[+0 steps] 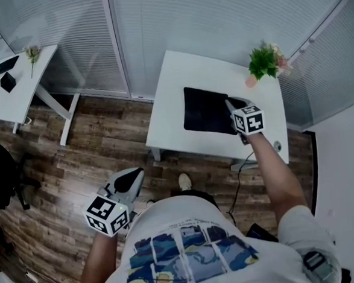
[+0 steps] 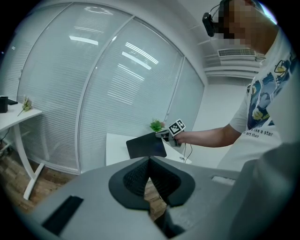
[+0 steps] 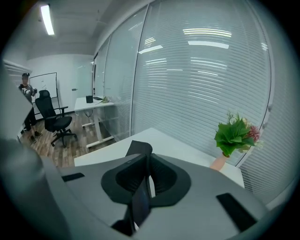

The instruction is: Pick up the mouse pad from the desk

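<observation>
1. Head view: the pad (image 1: 205, 110) hangs over the desk (image 1: 172, 71), caught by its right edge.
2. The left gripper view shows it tilted and lifted clear of the desktop.
3. The right gripper (image 1: 230, 101) is clenched on that edge, and the thin black sheet runs between its jaws.
4. The left gripper (image 1: 133, 176) has its jaws pressed together on nothing. It is over the wooden floor (image 1: 98, 143), well apart from the desk.
5. A plant (image 1: 265, 59) stands at the desk's far right corner, near the pad.
</observation>
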The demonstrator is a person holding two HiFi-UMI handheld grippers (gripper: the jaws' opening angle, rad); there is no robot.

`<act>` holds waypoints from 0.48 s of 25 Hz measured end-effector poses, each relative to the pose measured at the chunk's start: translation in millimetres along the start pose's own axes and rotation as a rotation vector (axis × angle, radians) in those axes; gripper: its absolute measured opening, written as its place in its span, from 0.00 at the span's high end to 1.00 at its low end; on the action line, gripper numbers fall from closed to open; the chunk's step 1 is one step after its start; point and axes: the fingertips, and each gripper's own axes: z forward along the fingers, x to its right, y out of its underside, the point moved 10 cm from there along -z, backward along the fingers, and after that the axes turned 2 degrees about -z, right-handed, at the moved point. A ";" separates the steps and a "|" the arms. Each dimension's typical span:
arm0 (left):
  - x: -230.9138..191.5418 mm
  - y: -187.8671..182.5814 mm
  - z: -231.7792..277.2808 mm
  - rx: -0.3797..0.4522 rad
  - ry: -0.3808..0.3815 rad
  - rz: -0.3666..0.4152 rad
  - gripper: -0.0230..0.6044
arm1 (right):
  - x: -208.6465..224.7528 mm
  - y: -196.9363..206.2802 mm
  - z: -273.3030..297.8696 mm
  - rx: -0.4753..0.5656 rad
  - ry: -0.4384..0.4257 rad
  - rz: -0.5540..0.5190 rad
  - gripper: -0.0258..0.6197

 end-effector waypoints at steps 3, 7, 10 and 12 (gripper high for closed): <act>-2.2 7.1 -16.8 0.004 0.008 -0.003 0.96 | -6.5 -13.5 -13.6 0.009 0.015 -0.007 0.92; -5.5 15.7 -39.0 0.011 0.020 -0.011 0.96 | -16.1 -37.1 -35.3 0.035 0.038 -0.028 0.92; -6.1 20.2 -52.5 0.018 0.036 -0.017 0.96 | -21.0 -50.2 -49.7 0.038 0.046 -0.033 0.92; -7.1 23.8 -60.6 0.015 0.046 -0.017 0.96 | -27.4 -61.0 -59.3 0.055 0.053 -0.041 0.92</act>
